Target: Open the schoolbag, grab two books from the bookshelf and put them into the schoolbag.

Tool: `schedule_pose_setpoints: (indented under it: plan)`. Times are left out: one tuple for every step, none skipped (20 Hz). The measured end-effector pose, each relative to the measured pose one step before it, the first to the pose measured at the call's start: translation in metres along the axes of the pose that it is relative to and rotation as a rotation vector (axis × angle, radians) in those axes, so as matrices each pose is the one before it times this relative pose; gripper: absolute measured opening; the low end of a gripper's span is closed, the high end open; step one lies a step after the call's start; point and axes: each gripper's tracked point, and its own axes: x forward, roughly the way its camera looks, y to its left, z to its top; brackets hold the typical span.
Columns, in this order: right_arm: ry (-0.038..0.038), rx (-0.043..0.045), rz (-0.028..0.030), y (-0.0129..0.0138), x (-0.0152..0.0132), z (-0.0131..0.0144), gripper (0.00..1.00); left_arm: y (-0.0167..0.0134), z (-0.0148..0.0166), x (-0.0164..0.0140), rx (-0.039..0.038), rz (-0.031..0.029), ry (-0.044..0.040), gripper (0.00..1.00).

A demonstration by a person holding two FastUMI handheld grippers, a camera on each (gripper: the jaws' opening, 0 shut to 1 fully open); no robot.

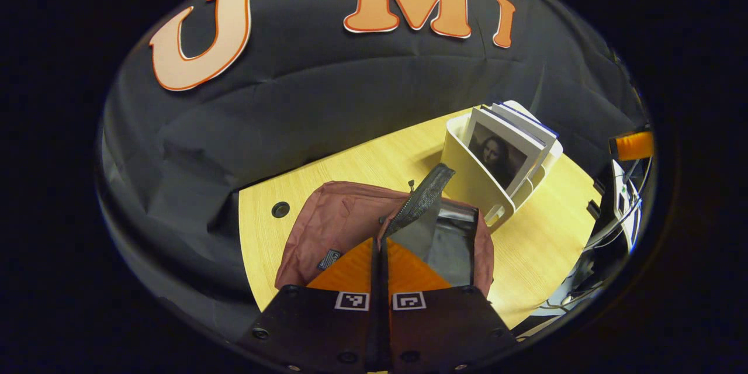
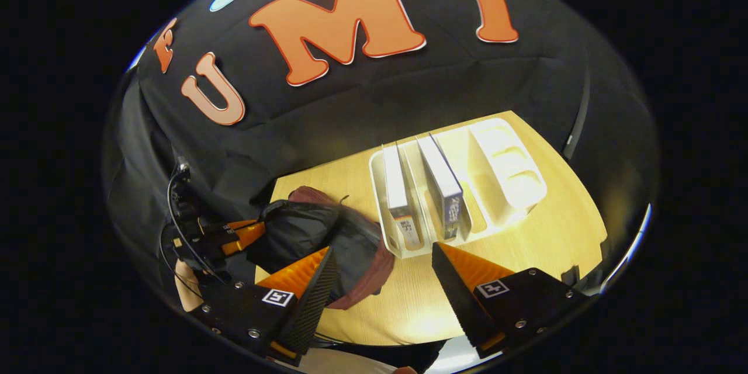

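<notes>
The maroon schoolbag (image 1: 339, 216) lies on the wooden table (image 1: 537, 245), its mouth open and its grey lining showing. My left gripper (image 1: 380, 245) is shut on the bag's zippered flap (image 1: 422, 196) and holds it up. In the right gripper view, the left gripper (image 2: 254, 234) pinches the dark edge of the schoolbag (image 2: 365, 283) from the left. The white bookshelf (image 2: 508, 175) holds two upright books (image 2: 397, 187) (image 2: 442, 184). My right gripper (image 2: 383, 260) hangs open in front of the shelf, nothing between its fingers. In the left gripper view, the books (image 1: 499, 149) lean in the bookshelf (image 1: 467, 184).
The table (image 2: 526, 257) ends near the black cloth wall behind the shelf. A round cable hole (image 1: 280, 209) sits left of the bag. Cables and equipment (image 1: 619, 210) stand off the table's right edge. A hand (image 2: 184, 289) holds the left gripper.
</notes>
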Motion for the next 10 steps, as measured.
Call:
schedule_pose_setpoints:
  plan:
    - [0.02501, -0.01747, -0.00385, 0.00245, 0.00936, 0.01298, 0.97, 0.00160, -0.00164, 0.00017, -0.00471, 0.00267, 0.00105, 0.01]
    - [0.04178, -0.01339, -0.00858, 0.00258, 0.00856, 0.00814, 0.97, -0.00140, -0.00045, -0.00012, -0.00674, -0.00137, 0.00273, 0.01]
    - [0.04336, -0.00917, -0.01635, 0.00178, 0.00826, 0.00910, 0.97, -0.00102, -0.00062, 0.00046, -0.00801, -0.00317, 0.00230, 0.01]
    - [0.03667, -0.01970, -0.00348, 0.00382, 0.01261, 0.01365, 0.98, 0.00109, -0.00154, 0.00050, -0.00813, -0.00158, 0.00236, 0.01]
    - [0.02898, -0.01934, -0.01817, 0.00046, 0.01164, 0.01193, 0.97, 0.00096, -0.00048, 0.00112, -0.00371, -0.00053, 0.00085, 0.01]
    - [0.02134, -0.01335, -0.01155, 0.00170, 0.01222, 0.01217, 0.98, 0.00261, -0.00039, -0.00011, -0.00366, 0.00457, -0.00024, 0.01]
    - [0.02679, -0.01578, -0.01856, -0.00365, 0.01229, 0.01053, 0.98, 0.00303, 0.00109, -0.00076, -0.00398, 0.00282, -0.00181, 0.01]
    - [0.01974, -0.00559, -0.01286, -0.00332, 0.01292, 0.00731, 0.98, 0.00128, 0.00045, -0.00070, -0.00763, 0.00081, -0.00044, 0.01]
    - [0.03741, 0.00114, -0.00133, 0.00030, 0.01360, 0.00304, 0.98, 0.00029, 0.00119, -0.00003, -0.00981, -0.00309, 0.00169, 0.01]
    - [0.03066, 0.00827, -0.01309, -0.00152, 0.01278, 0.00108, 0.97, 0.00167, -0.00007, 0.00074, -0.00781, -0.00005, 0.00165, 0.01]
